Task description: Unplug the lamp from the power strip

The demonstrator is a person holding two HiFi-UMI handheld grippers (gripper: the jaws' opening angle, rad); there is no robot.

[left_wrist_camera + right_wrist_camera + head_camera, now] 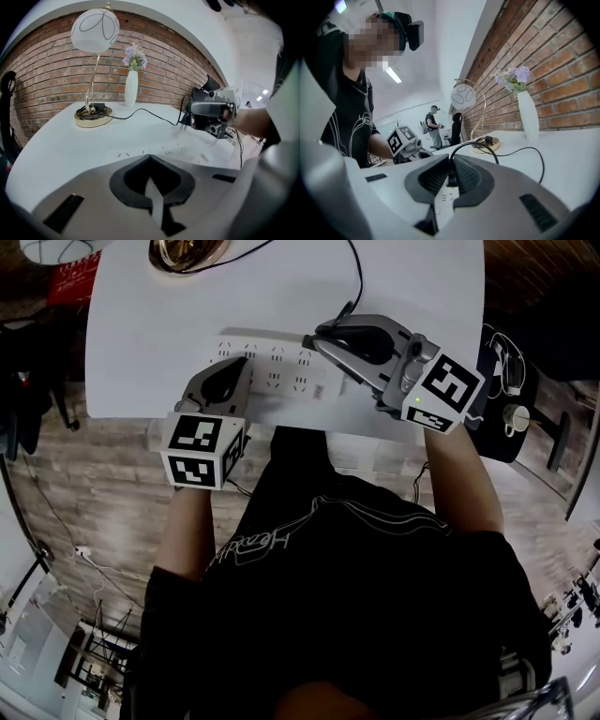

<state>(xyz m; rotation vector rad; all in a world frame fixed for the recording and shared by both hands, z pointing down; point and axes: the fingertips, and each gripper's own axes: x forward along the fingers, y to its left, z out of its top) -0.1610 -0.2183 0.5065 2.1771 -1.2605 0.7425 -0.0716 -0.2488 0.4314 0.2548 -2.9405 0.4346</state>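
Lamp (pixel 94 30) stands at the upper left, back on the counter (pixel 141 334). Left gripper (pixel 234 367), fingers pressed together and empty, tips down on the power strip (pixel 281 371). Right of it, right gripper (pixel 321 334) has its fingers clamped on the black plug (pixel 186 117), prongs clear above the strip.

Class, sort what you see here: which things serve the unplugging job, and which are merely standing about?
In the job: lamp, power strip, plug, right tongs shut on the plug, left tongs at the strip.
Standing about: vase of flowers, people in the background.
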